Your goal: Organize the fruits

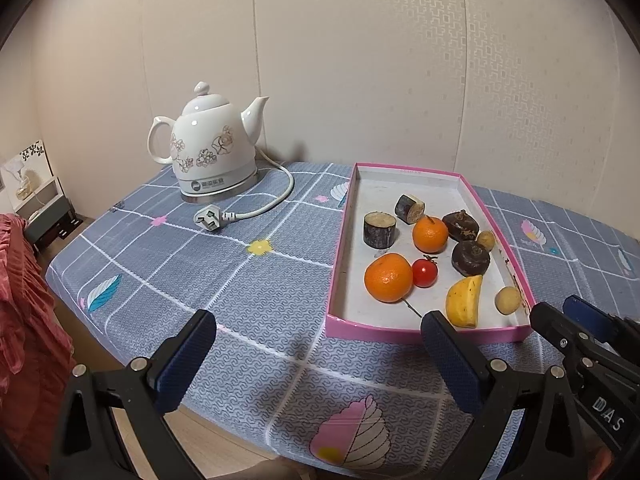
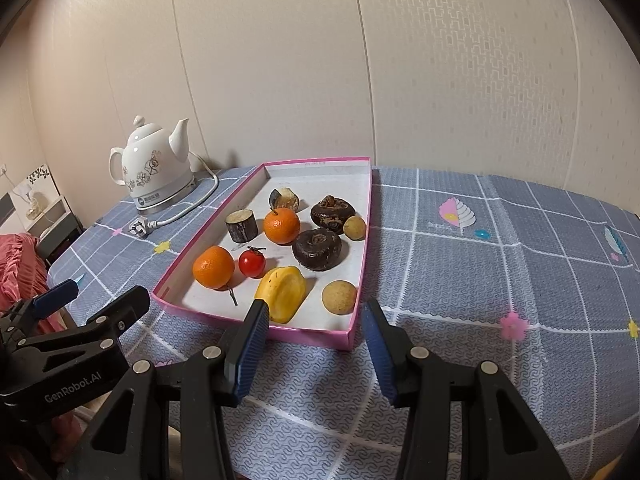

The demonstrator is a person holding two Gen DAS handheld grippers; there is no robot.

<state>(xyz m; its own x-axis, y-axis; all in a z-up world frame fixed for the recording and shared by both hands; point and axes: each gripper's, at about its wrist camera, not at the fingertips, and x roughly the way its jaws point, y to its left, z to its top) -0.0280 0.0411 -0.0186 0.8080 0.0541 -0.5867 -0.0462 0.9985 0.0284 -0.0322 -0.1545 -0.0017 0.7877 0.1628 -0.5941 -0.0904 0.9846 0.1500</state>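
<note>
Just beyond the open right claw (image 2: pixel 314 346), pink tray (image 2: pixel 256 326), yellow fruit (image 2: pixel 282 292)

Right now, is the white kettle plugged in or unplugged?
Unplugged. The kettle stands on the table, and its plug lies loose on the tablecloth, at the end of its cord.

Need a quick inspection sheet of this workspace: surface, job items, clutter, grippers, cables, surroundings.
Surface: table under a grey-blue checked cloth with feather and flower prints.
Job's things: pink-rimmed tray holding two oranges, a cherry tomato, a yellow fruit, two dark round fruits, two small tan round fruits, and two cut dark stem pieces.
Clutter: white floral kettle on its base, left of the tray.
Grippers: left gripper open, empty; right gripper open, empty, at the tray's near corner.
Cables: kettle cord with plug unplugged, lying on the cloth.
Surroundings: patterned wall; red fabric by the table's left edge.
</note>
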